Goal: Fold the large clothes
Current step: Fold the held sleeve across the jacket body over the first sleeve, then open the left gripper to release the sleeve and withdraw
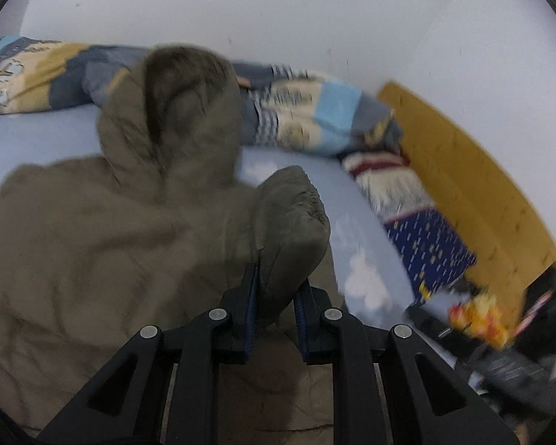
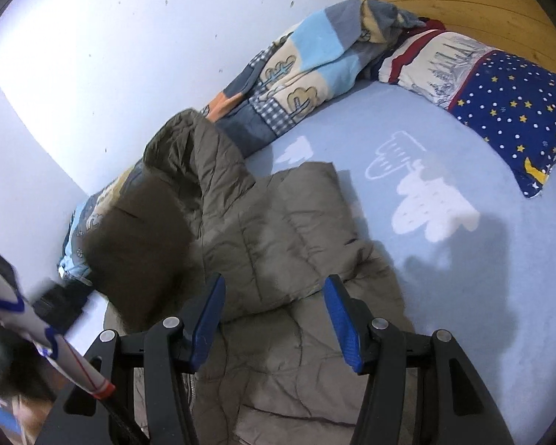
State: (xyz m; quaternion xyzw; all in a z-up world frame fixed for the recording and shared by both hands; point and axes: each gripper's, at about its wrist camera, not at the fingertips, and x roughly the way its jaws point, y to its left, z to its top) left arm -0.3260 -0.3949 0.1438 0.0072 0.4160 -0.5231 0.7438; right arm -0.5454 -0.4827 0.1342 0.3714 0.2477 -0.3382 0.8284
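On the bed (image 2: 444,259), the left gripper (image 1: 276,289) pinches the olive hooded jacket's (image 1: 92,230) sleeve cuff (image 1: 296,215), mid-fold; next, lay it across the body. The right gripper (image 2: 274,319) hovers half-open, empty.

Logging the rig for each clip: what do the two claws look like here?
Both are alike: the left claw and right claw have black angular linkage arms with round silver pivot pins, and flat fingers faced with blue ribbed pads. No cables or sleeves show.
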